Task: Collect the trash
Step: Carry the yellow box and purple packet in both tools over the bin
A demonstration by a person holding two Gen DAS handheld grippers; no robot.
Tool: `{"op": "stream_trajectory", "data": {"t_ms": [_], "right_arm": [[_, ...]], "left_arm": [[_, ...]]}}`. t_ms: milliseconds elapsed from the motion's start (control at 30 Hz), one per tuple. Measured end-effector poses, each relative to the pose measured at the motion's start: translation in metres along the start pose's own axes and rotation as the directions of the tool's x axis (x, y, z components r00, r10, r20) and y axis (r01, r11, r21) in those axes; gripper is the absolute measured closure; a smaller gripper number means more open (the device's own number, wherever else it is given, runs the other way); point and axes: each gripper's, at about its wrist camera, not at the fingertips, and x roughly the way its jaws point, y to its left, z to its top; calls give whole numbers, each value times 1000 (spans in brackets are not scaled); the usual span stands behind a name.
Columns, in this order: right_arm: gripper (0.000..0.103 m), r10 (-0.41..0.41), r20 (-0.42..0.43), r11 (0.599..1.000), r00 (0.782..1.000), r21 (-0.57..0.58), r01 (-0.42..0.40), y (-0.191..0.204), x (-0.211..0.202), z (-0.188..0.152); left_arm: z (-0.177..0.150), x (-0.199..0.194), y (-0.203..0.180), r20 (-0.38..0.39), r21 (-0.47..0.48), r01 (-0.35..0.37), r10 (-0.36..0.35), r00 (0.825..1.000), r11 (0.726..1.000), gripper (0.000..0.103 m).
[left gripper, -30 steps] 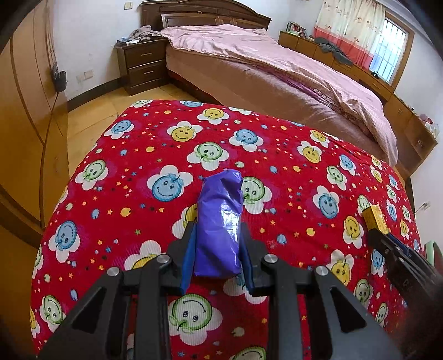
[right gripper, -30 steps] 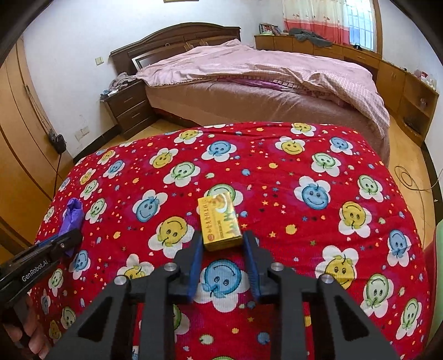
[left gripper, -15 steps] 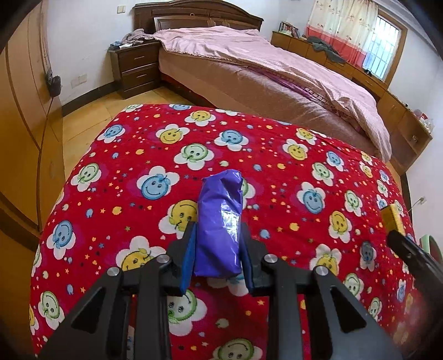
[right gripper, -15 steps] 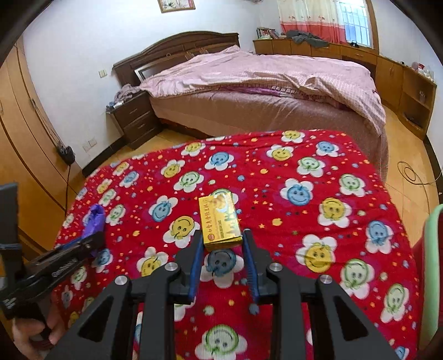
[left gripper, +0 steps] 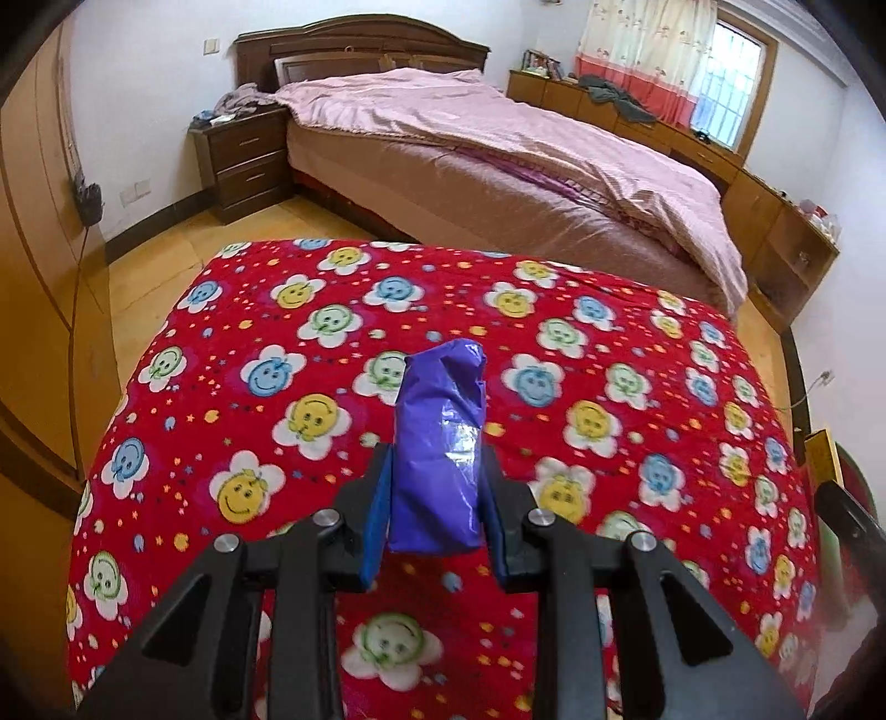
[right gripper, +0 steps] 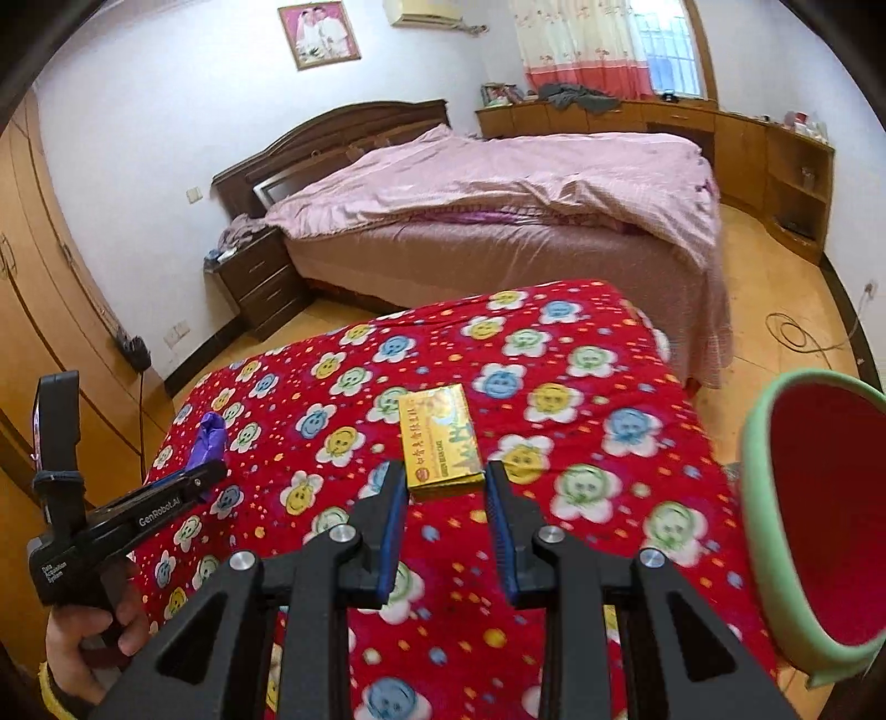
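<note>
Both tongs rose off the red cloth (left gripper: 266, 310); green bin (right gripper: 764, 498) appeared.

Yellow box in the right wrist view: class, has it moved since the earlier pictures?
Yes. The yellow box, held in the right gripper, has risen off the red cloth and swung toward the green-rimmed bin.

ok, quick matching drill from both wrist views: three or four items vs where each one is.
Items:
1. purple wrapper
2. yellow box
3. bin
4. framed photo

Places:
A. on the wall above the headboard
B. between the left gripper's fingers
C. right edge of the right wrist view
D. between the right gripper's fingers

Pairs: 1-B, 2-D, 3-C, 4-A
</note>
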Motion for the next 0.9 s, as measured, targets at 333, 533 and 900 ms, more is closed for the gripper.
{"op": "stream_trajectory", "data": {"t_ms": [333,533,900], "right_arm": [[73,-43,66,996,997,84,37,-45,-53,-15],[73,-73,105,989,992,135,59,-73,-83,-24],[73,-138,146,969,980,225,103,-131,-123,-43]], "left_arm": [[-12,-32,-48,23,85,54,-56,998,995,73],[-21,-50,-86,31,153,96,-102,994,984,73],[-40,-66,-167,14,289,161,-172,985,944,73]]}}
